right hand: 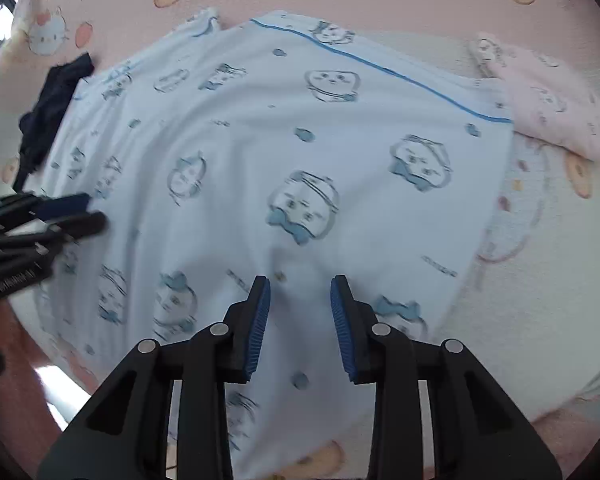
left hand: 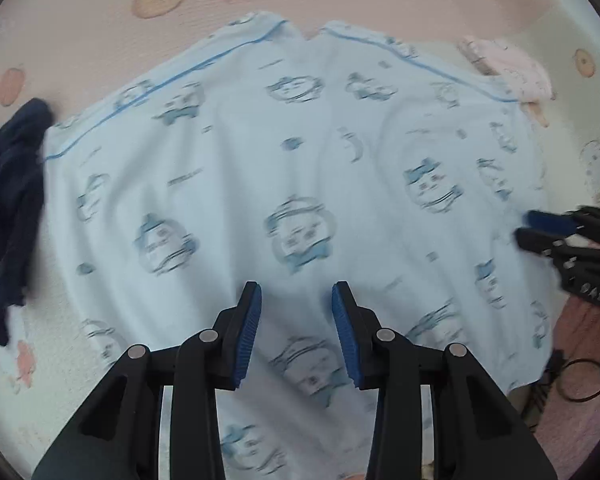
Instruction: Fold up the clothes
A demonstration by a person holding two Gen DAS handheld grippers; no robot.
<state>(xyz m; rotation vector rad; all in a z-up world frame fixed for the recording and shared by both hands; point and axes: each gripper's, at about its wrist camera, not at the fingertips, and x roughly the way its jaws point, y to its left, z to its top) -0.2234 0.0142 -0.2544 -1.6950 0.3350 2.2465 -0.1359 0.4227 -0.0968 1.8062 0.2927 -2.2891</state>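
Black cable (left hand: 580, 380) left-wrist view only.

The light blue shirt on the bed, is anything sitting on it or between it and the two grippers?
Nothing visible. The light blue shirt lies spread out directly under the open left gripper and right gripper. The dark garment and the pink garment lie at its opposite side edges, not on its middle.
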